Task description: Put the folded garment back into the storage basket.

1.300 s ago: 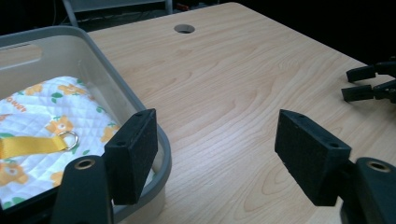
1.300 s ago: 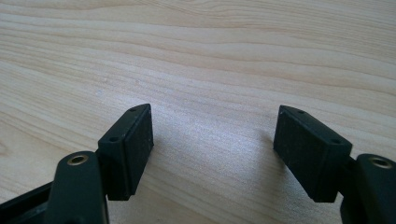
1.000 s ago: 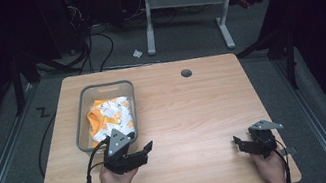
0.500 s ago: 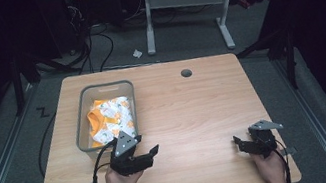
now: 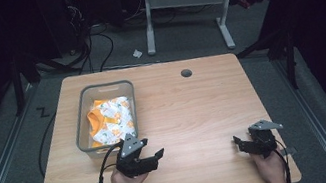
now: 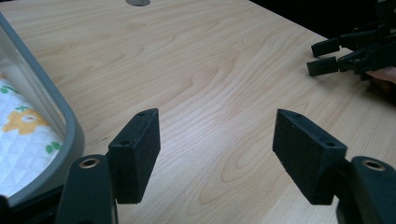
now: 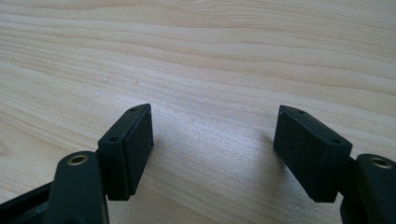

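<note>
Your left gripper (image 5: 154,155) sits low and left of centre in the high view, jaws wide apart with nothing between them, just beside the near end of the grey bin (image 5: 82,126). The orange-and-white cloth (image 5: 110,119) lies bunched inside that bin. Your right gripper (image 5: 239,143), lower right, is equally spread and empty. You look ready to reach: swing the left gripper up over the rim and down onto the cloth.

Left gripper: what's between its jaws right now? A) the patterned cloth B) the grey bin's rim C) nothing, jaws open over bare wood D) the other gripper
C: the left gripper has its jaws spread with only the wooden table between them; the bin sits beside it.
</note>
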A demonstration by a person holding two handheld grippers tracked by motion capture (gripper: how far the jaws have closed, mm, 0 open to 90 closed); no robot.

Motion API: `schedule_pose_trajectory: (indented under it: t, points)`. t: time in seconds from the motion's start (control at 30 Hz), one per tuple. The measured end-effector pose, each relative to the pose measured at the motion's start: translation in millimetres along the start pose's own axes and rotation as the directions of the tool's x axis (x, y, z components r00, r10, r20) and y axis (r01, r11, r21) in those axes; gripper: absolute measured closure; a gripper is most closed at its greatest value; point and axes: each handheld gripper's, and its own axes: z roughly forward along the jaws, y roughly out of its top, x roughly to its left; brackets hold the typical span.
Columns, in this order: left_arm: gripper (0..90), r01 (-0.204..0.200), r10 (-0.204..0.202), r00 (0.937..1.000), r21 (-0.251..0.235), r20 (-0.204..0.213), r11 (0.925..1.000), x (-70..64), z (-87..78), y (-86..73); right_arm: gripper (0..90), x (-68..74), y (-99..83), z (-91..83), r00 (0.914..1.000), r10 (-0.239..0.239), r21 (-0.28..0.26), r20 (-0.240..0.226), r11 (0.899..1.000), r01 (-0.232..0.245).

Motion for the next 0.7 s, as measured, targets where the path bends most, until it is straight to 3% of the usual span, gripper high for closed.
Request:
schedule_pose_trajectory:
  t: [0.7]
  points:
    - [32.4, 0.014, -0.014, 0.9999, 0.053, 0.000, 0.9985, 1.9, 12.6, -15.7, 28.9, 0.0, 0.0, 0.0, 1.0000, 0.000, 0.000, 0.000, 1.000, 0.000]
